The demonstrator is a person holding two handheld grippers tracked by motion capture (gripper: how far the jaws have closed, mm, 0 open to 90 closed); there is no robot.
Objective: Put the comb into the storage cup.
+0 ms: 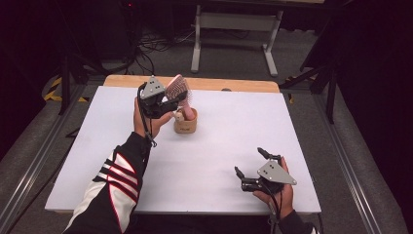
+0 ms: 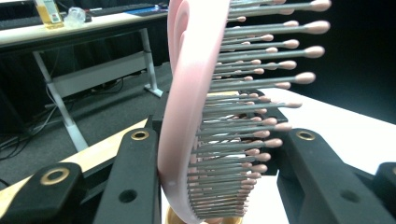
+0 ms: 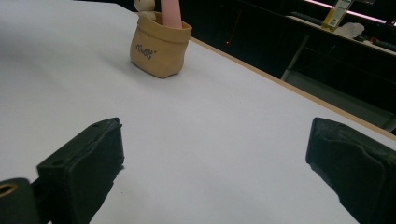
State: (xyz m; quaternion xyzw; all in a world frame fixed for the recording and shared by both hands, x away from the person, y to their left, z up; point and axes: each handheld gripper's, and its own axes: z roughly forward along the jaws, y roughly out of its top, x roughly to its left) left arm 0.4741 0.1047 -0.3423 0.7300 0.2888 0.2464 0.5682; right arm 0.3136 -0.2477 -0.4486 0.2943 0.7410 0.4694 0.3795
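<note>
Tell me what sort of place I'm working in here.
Probably a lab or recording studio: a white-topped table on a railed platform, black curtains around it, loose cables on grey carpet, and a height-adjustable workbench behind.

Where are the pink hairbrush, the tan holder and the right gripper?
pink hairbrush (image 2: 187, 116): left gripper view, pink edge of its head.
tan holder (image 3: 159, 49): right gripper view, front wall.
right gripper (image 1: 251, 163): high view, midway between fingertips.

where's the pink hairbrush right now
In the high view the hairbrush is at the table's far left, its head clamped in the left hand-held gripper, its handle down in the tan pouch.
</note>
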